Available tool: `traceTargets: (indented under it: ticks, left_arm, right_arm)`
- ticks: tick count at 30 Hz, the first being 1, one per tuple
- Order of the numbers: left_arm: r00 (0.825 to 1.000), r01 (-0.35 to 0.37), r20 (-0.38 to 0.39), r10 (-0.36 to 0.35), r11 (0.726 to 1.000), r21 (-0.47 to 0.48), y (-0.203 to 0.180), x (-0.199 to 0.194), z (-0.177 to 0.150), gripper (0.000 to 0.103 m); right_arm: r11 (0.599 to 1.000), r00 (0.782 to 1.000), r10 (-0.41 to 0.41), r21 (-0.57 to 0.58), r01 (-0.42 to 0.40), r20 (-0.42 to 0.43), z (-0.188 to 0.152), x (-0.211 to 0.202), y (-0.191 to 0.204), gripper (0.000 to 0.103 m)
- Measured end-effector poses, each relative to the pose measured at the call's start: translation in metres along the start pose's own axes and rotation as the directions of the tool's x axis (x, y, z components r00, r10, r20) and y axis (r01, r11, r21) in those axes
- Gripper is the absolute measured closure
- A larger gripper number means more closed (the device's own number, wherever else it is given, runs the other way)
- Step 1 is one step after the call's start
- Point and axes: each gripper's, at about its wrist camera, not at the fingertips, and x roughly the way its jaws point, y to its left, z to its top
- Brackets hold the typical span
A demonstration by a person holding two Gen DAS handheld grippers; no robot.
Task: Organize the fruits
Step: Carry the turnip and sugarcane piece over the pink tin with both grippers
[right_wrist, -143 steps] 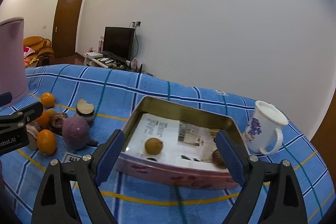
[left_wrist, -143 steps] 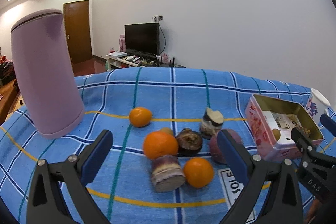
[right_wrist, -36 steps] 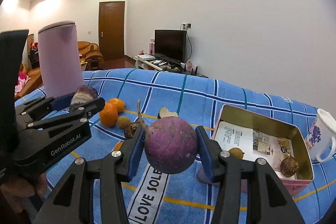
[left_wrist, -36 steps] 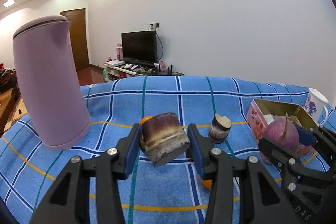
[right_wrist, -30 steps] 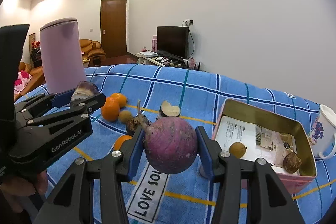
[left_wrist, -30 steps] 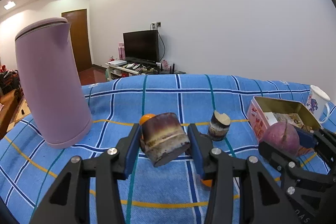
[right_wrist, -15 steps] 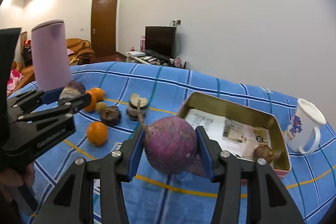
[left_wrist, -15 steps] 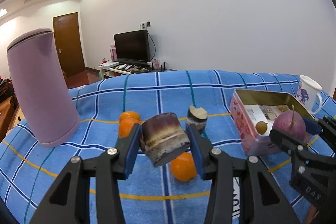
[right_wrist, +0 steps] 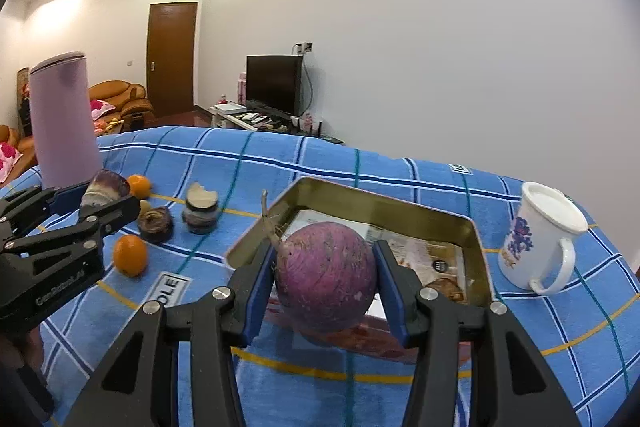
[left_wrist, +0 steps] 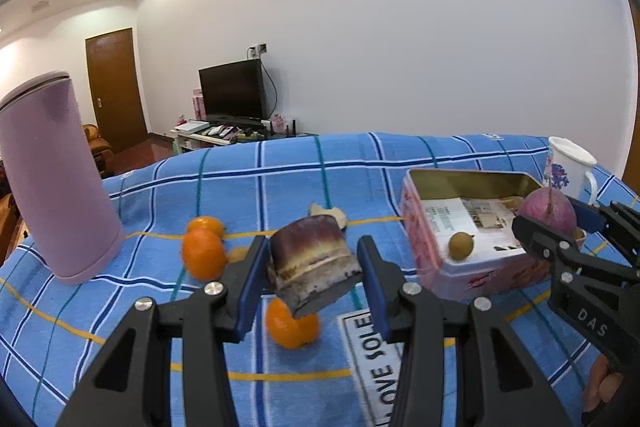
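My left gripper point(left_wrist: 312, 263) is shut on a purple-brown sugarcane chunk point(left_wrist: 314, 263), held above the blue cloth left of the pink tin box point(left_wrist: 424, 227). My right gripper point(right_wrist: 324, 275) is shut on a round purple turnip point(right_wrist: 326, 275), held at the near edge of the tin box point(right_wrist: 380, 205). The tin holds a small yellow-brown fruit point(left_wrist: 461, 245) and a brown one point(right_wrist: 444, 289) on printed paper. Three oranges point(left_wrist: 202, 259) point(left_wrist: 291, 327) point(right_wrist: 129, 255), a dark fruit point(right_wrist: 155, 223) and another cane chunk point(right_wrist: 201, 209) lie on the cloth.
A tall lilac kettle point(left_wrist: 52, 179) stands at the left. A white flowered mug point(right_wrist: 540, 243) stands right of the tin. The blue checked cloth point(left_wrist: 280, 171) covers the table; a "LOVE SOLE" label point(left_wrist: 380, 359) lies near the front.
Both grippers have swung right toward the tin box, each still holding its load. The turnip now hangs at the tin's near edge; the cane chunk is closer to the tin.
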Motion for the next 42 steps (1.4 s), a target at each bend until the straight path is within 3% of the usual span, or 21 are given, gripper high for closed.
traceTargets:
  ticks: [15,23,31,36,42]
  left_arm:
    - [0.998,0.06,0.02,-0.061,0.998,0.036,-0.045,0.008,0.017,0.056]
    - [0.996,0.092,0.012,-0.093,0.995,0.04,-0.066,0.017,0.022,0.056]
    - [0.992,0.13,0.005,-0.13,0.99,0.047,-0.092,0.029,0.03,0.056]
    - [0.99,0.142,-0.01,-0.142,0.988,0.053,-0.109,0.042,0.035,0.056]
    - [0.987,0.159,-0.045,-0.157,0.986,0.056,-0.128,0.057,0.036,0.056]
  right_arm:
    - [0.993,0.996,-0.087,0.076,0.086,0.008,0.0,0.001,-0.054,0.052]
    - [0.984,0.986,-0.163,0.074,0.161,0.021,0.001,0.002,-0.08,0.052]
    - [0.967,0.977,-0.213,0.141,0.211,0.0,0.006,0.013,-0.111,0.052]
    - [0.962,0.981,-0.188,0.195,0.193,-0.042,0.005,0.026,-0.126,0.052]
    - [0.968,0.983,-0.169,0.176,0.179,-0.07,0.007,0.041,-0.122,0.052]
